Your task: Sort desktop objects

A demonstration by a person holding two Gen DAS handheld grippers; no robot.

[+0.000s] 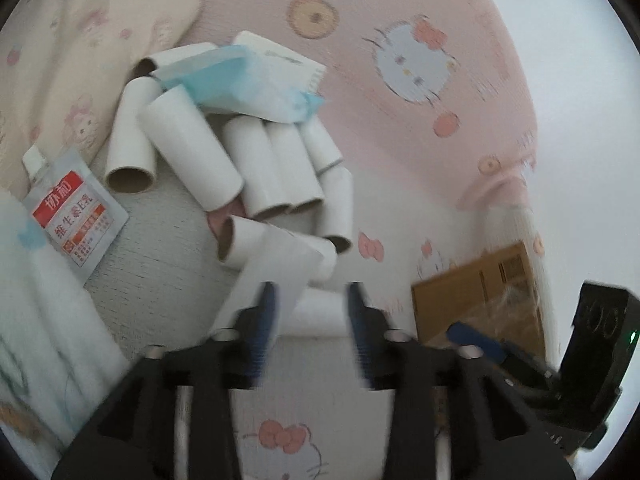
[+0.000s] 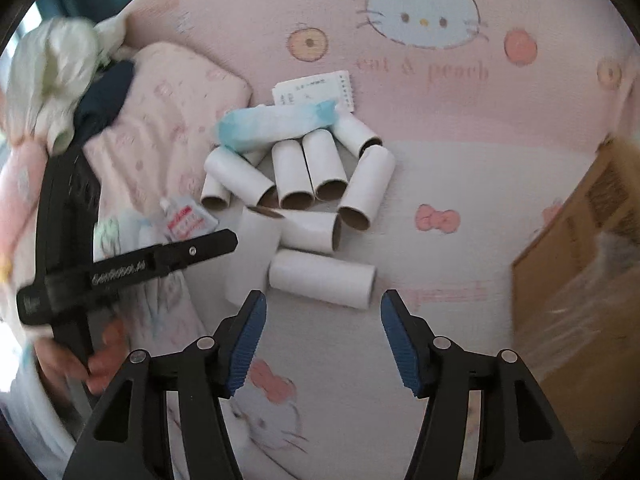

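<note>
I hold one hand-held gripper in each hand over a bed covered with a pink cat-print sheet [image 2: 460, 184]. The step in hand is the approach — nothing is gripped yet.

Right hand-held gripper [image 2: 322, 306]: jaws apart, blue pads wide, nothing between them. Just ahead of the tips lies the nearest tube [image 2: 322, 278], a white cardboard roll core on its side, crosswise to the jaws. Beyond it the other tubes [image 2: 312, 172] lie in a loose heap, several touching, open ends toward me.

Left hand-held gripper [image 1: 310, 292]: jaws apart, though less wide. A white tube [image 1: 280, 268] stands close in front of its left finger; the view is blurred, so I cannot tell whether the pad touches it. I judge it not clamped.

Other items to sort:
- a blue-and-white wrapper [image 2: 276, 124] lying across the far end of the heap;
- a printed paper slip [image 2: 316, 90] behind it;
- a small sachet [image 2: 188, 220] with red print, left of the heap, beside a pillow [image 2: 168, 120];
- a cardboard box [image 2: 580, 260] at the right edge, well apart from the tubes — probably the bin for them, though I cannot confirm that.

Next move, as I judge it: lower the right jaws over the nearest tube so one pad passes each long side, then close on its middle. A tube is light and round — closing off-centre could roll it away or crush the wall. The left should pick one tube at the heap's edge to avoid disturbing the rest.
</note>
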